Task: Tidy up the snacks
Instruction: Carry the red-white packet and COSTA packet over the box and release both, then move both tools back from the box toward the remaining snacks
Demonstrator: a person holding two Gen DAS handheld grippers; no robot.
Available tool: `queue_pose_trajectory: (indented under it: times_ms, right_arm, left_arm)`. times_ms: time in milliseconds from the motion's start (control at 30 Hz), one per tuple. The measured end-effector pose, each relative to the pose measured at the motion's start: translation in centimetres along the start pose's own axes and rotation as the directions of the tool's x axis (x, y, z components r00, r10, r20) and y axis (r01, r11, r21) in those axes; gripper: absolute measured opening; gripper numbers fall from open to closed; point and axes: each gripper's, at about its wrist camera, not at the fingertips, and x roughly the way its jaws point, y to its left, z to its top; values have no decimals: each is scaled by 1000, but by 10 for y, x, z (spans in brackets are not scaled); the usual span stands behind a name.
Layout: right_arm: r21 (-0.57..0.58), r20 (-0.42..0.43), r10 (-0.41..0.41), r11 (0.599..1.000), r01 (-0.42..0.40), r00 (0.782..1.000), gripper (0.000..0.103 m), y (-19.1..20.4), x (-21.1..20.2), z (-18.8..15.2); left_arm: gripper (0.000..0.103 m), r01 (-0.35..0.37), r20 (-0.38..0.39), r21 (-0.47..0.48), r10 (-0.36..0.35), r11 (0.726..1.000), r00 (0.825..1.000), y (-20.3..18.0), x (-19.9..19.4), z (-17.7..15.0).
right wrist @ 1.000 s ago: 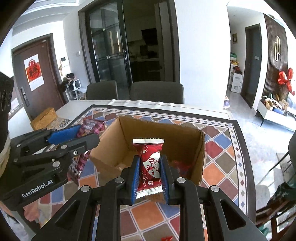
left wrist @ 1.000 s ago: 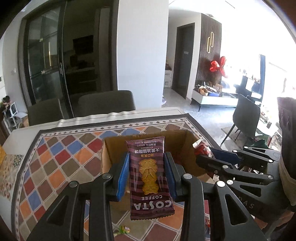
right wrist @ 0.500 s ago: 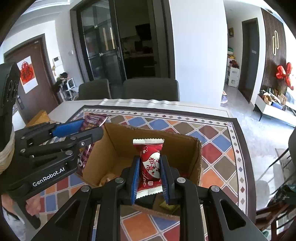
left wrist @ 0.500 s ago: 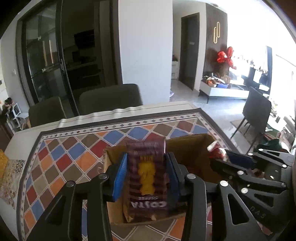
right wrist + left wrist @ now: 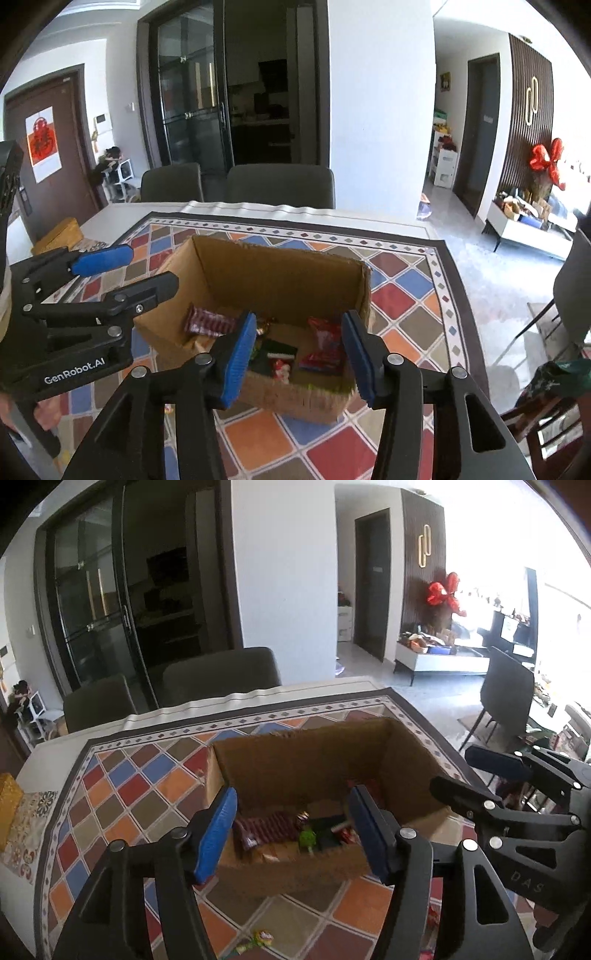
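My left gripper hangs over the near-left part of the cardboard box; its jaws have just been opening and now stand apart w/ nothing between the blue pads. The striped coffee-biscuit pack lies flat on the box floor, just below and between those pads, not touching them. My right gripper is over the near-right part of the same box; its jaws have also just been opening, approx. half spread, nothing gripped. The red snack pack lies inside the box beside the right wall, just inboard of my right pad. Other box contents: a dark green packet, a small green wrapped sweet, a small red-white sweet. The box stands upright, top open, on the diamond-pattern tablecloth. One loose sweet lies on the cloth outside the box, near side. Two grey chairs stand at the table's far edge.
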Motion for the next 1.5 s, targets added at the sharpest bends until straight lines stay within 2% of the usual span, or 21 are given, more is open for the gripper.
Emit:
queue_pose_trajectory:
  times_ms: [333, 700, 800, 1167, 1500]
  right_arm:
    - [33, 46, -8, 999, 7, 999, 62, -6, -48, -39]
    - [94, 16, -16, 995, 14, 1000, 63, -17, -73, -90]
    - [94, 5, -33, 995, 32, 999, 63, -18, -78, -100]
    - [116, -91, -39, 992, 50, 995, 63, -24, -76, -143]
    - [158, -201, -19, 986, 51, 979, 63, -31, -54, -183]
  left_arm:
    - [67, 59, 32, 41, -60, 997, 998, -30, -39, -32]
    - [68, 98, -3, 64, -98, 993, 995, -57, -53, -73]
    - [71, 111, -16, 72, -111, 991, 994, -64, -55, -85]
    - [71, 166, -129, 106, -152, 980, 980, -86, -44, -122]
    - [71, 211, -234, 125, -178, 970, 956, -97, -23, -154]
